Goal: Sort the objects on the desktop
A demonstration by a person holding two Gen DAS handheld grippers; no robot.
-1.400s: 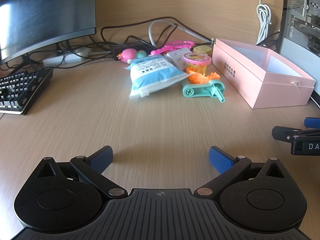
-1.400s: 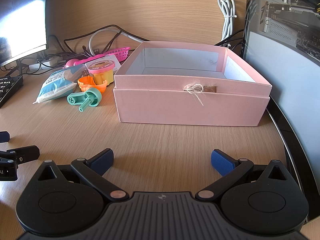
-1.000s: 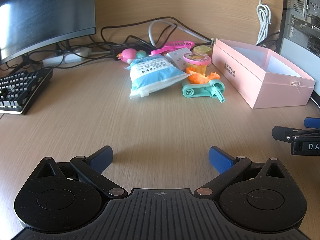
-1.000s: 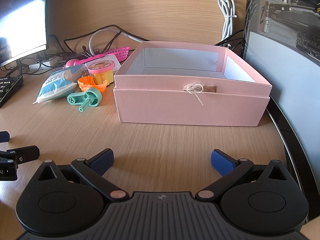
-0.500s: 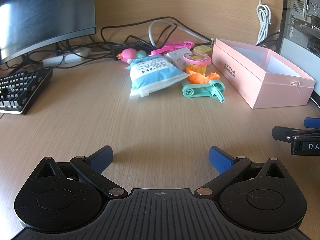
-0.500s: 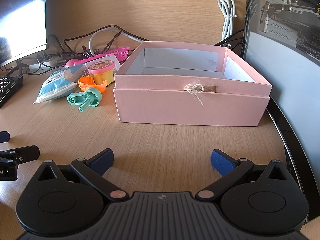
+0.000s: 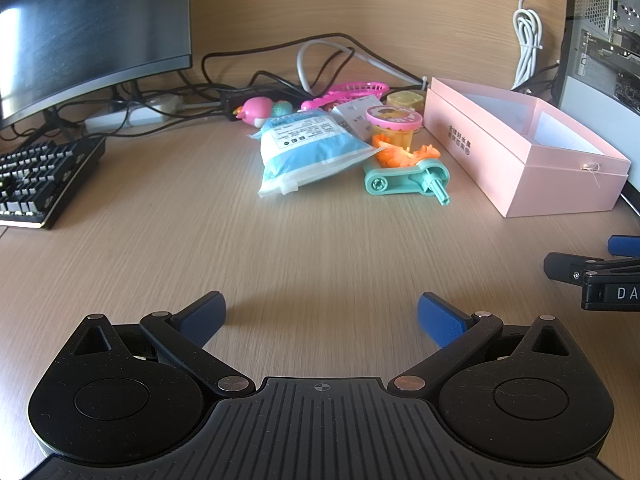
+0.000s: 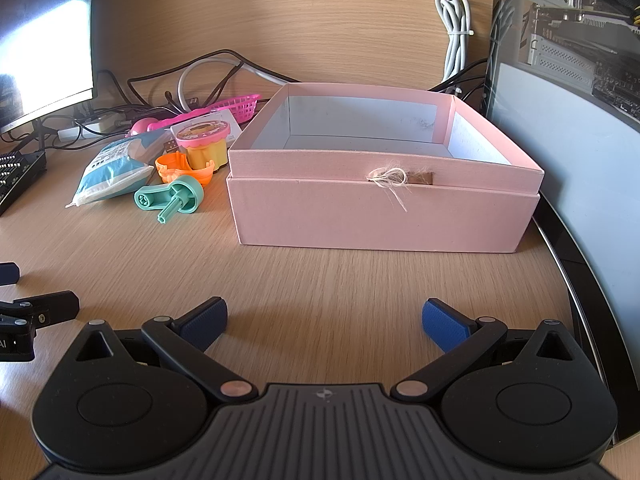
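An open pink box [image 8: 384, 216] stands on the wooden desk, also in the left wrist view [image 7: 520, 152]. Left of it lies a cluster of items: a blue-white pouch [image 7: 312, 148], a teal plastic toy [image 7: 408, 178], an orange toy [image 7: 404, 154], a yellow cup with a pink lid [image 7: 394, 122], a pink toy [image 7: 256, 110] and a pink basket [image 7: 360, 90]. My left gripper [image 7: 322, 316] is open and empty, low over bare desk well short of the cluster. My right gripper [image 8: 324, 320] is open and empty in front of the box.
A monitor [image 7: 80, 28] and a black keyboard [image 7: 36, 176] are at the left. Cables and a power strip [image 7: 132, 114] run along the back wall. A computer case [image 8: 572, 120] stands right of the box. The right gripper shows at the right edge of the left wrist view [image 7: 592, 276].
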